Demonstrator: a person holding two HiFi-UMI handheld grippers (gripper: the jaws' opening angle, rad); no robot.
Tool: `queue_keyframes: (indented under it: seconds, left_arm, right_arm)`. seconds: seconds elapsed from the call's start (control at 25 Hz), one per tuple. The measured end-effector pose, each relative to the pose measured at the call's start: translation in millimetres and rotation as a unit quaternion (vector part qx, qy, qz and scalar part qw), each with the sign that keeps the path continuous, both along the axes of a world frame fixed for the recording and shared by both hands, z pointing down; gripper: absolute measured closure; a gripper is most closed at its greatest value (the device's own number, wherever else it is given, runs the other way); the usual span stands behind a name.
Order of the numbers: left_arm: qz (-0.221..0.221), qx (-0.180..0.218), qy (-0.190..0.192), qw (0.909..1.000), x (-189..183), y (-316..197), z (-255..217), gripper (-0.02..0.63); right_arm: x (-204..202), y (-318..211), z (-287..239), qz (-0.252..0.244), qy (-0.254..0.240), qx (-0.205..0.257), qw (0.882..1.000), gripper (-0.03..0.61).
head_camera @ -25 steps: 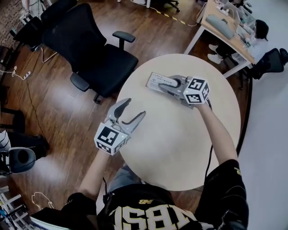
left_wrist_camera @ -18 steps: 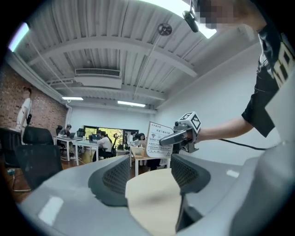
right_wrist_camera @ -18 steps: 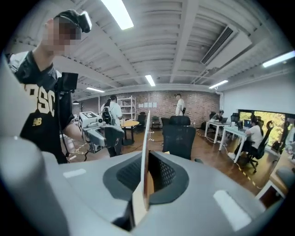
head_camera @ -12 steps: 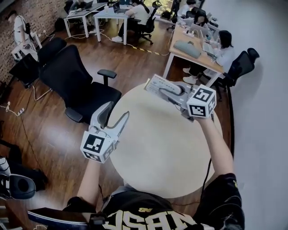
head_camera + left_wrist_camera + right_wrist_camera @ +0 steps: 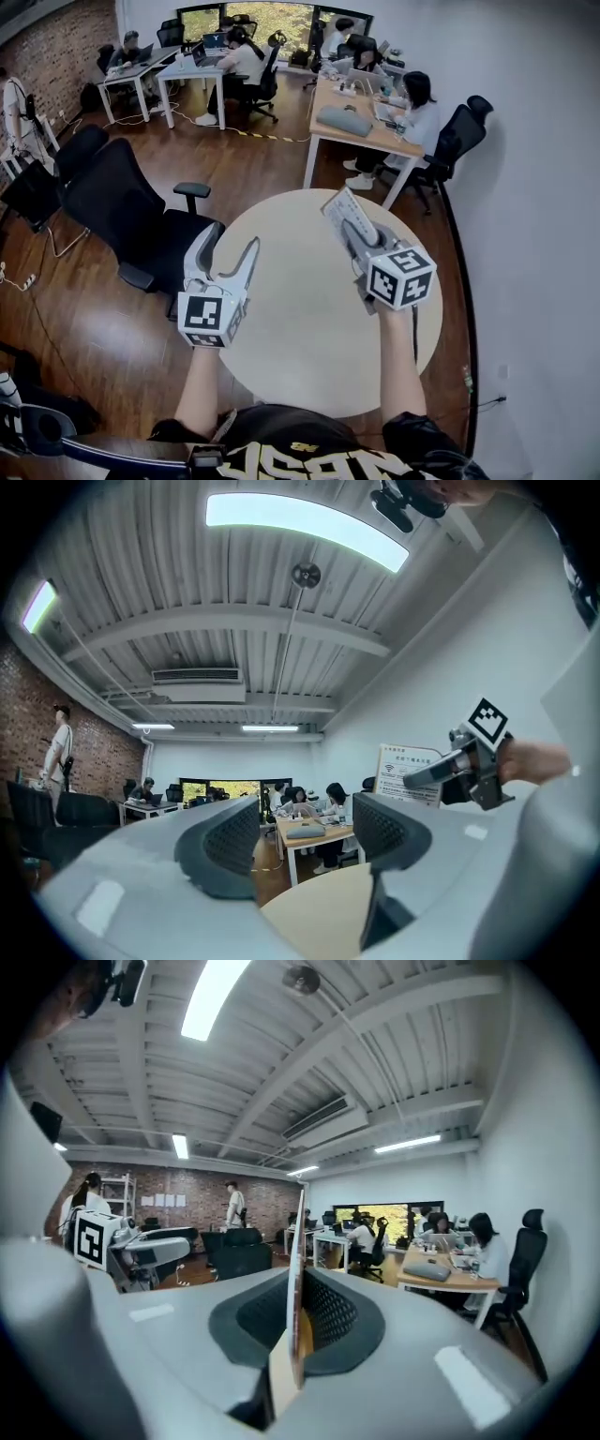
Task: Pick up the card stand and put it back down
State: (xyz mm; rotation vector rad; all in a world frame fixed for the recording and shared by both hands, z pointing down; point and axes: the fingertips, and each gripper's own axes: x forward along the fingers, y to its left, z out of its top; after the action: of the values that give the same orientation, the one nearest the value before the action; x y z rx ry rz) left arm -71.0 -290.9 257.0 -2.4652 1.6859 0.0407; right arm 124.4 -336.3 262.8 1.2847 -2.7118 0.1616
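Note:
The card stand (image 5: 345, 210), a white printed card in a thin holder, is held in the air above the round beige table (image 5: 309, 347). My right gripper (image 5: 357, 231) is shut on it. In the right gripper view the card stand (image 5: 293, 1269) stands edge-on, pinched between the two dark pads. My left gripper (image 5: 226, 247) hovers over the table's left edge, its jaws opening with nothing between them. From the left gripper (image 5: 300, 832), the card stand (image 5: 409, 761) shows at the right, clear of the table.
A black office chair (image 5: 131, 220) stands close to the table's left side. A desk (image 5: 361, 127) with seated people is beyond the table, and more desks stand farther back. A white wall runs along the right.
Both grippers have risen, and the right one has lifted the card stand off the table and turned it upright. The left jaws narrowed, then spread wider.

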Motion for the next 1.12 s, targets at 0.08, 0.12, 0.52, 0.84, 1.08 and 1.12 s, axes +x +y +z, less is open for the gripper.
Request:
queue_keyframes:
  seconds: [0.08,0.12,0.52,0.84,1.08,1.12]
  left_arm:
    - [-0.019,0.006,-0.002,0.9998,2.2,3.5,5.2,0.299]
    - [-0.029,0.007,-0.003,0.9995,3.0,4.9,7.3,0.299]
    - [-0.08,-0.027,0.02,0.9962,-13.1,14.2,35.4,0.301]
    - [-0.063,-0.044,0.017,0.9969,-13.1,10.9,46.3,0.302]
    - [-0.048,-0.05,0.015,0.9975,-5.7,11.3,52.9,0.299]
    - [-0.04,-0.054,0.02,0.9975,-2.6,10.1,54.8,0.299]
  right_arm:
    - [6.6,12.2,7.1,0.033,-0.022,0.0,0.999,0.558]
    - [9.0,18.3,9.7,0.048,-0.032,0.002,0.998,0.558]
    - [-3.6,54.6,30.9,0.111,-0.052,0.001,0.992,0.558]
    - [-23.9,52.0,41.3,0.091,-0.058,-0.013,0.994,0.558]
    - [-13.6,51.0,48.1,0.098,-0.068,-0.02,0.993,0.558]
    - [-10.9,49.4,50.9,0.097,-0.067,-0.023,0.993,0.558]
